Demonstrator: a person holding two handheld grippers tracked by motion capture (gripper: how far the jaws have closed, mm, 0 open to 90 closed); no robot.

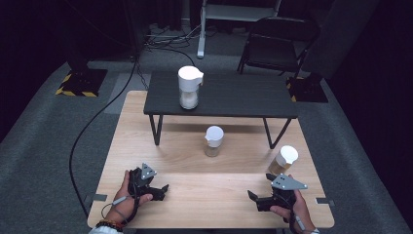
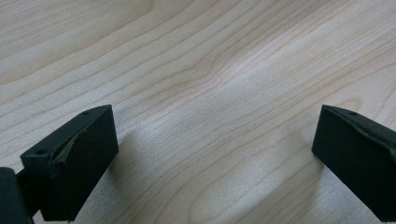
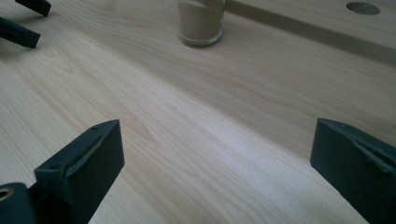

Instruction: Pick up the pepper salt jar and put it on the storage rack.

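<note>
Three white-lidded jars of tan powder are in the high view. A tall one (image 1: pixel 189 87) stands on the dark low shelf (image 1: pixel 243 97). A smaller one (image 1: pixel 214 140) stands on the wooden table (image 1: pixel 204 204) in front of the shelf, and another (image 1: pixel 283 160) stands at the right. My left gripper (image 1: pixel 164 189) rests near the front left, open, with its jaws (image 2: pixel 215 158) wide over bare wood. My right gripper (image 1: pixel 252 196) rests at the front right, just in front of the right jar, open (image 3: pixel 215 158) and holding nothing. A jar's base (image 3: pixel 201 21) is ahead of it.
The shelf stands on thin black legs (image 1: pixel 157 129) across the far half of the table. Beyond the table are a folding chair (image 1: pixel 275 44), floor cables (image 1: pixel 97 117) and grey carpet. The left gripper's fingertips (image 3: pixel 21 32) appear at the right gripper view's top left.
</note>
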